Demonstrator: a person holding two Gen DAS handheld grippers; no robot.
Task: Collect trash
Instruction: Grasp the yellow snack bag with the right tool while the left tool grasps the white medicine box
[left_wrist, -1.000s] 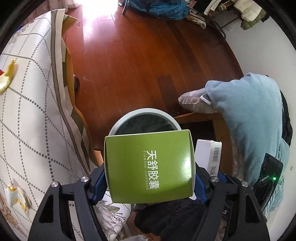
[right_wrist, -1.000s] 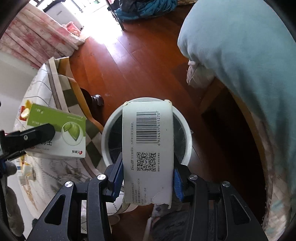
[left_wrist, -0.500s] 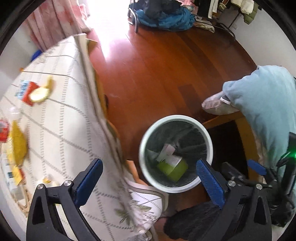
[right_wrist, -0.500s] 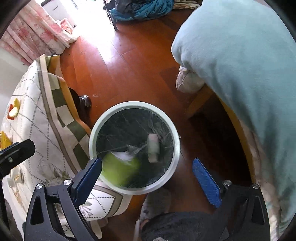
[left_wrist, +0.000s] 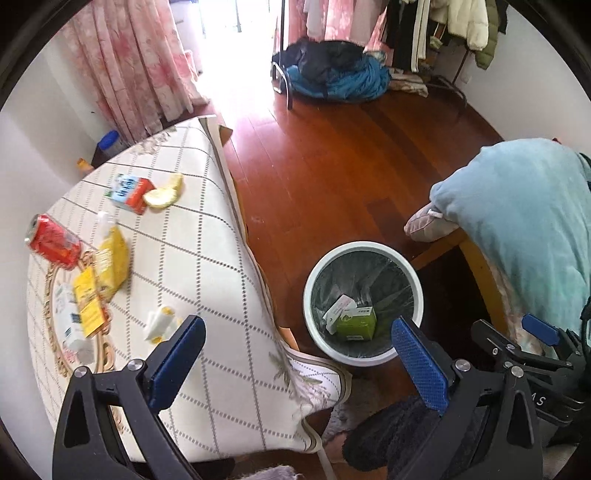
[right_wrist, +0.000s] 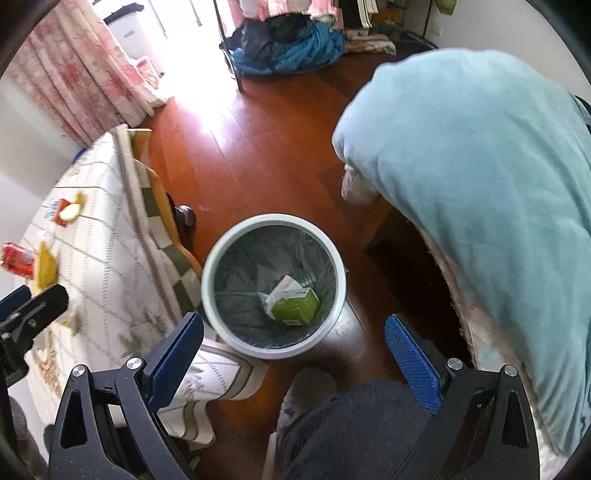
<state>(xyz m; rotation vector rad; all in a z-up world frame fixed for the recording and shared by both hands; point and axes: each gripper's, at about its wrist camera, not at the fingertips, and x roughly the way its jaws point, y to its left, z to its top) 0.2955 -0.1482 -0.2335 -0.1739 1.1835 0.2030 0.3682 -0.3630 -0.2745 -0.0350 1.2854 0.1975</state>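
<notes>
A white trash bin (left_wrist: 364, 248) with a dark liner stands on the wood floor beside the table. It also shows in the right wrist view (right_wrist: 275, 220). A green box (left_wrist: 356, 325) and a white box (left_wrist: 341, 306) lie inside it; both also show in the right wrist view, the green box (right_wrist: 295, 306) and the white box (right_wrist: 284, 286). My left gripper (left_wrist: 295, 347) is open and empty, above the table edge and bin. My right gripper (right_wrist: 293, 345) is open and empty above the bin. On the table lie a red can (left_wrist: 51, 240), yellow wrappers (left_wrist: 110, 262), a small carton (left_wrist: 129, 190) and peel (left_wrist: 162, 194).
The table with a checked cloth (left_wrist: 207, 266) fills the left. A chair draped with a light blue blanket (left_wrist: 532, 229) stands right of the bin. Clothes (left_wrist: 336, 74) lie piled at the far wall. Pink curtains (left_wrist: 129, 70) hang at the back left.
Both grippers opened and dropped the green box and the white box into the bin. Both grippers have since risen, so more of the table and room shows.
</notes>
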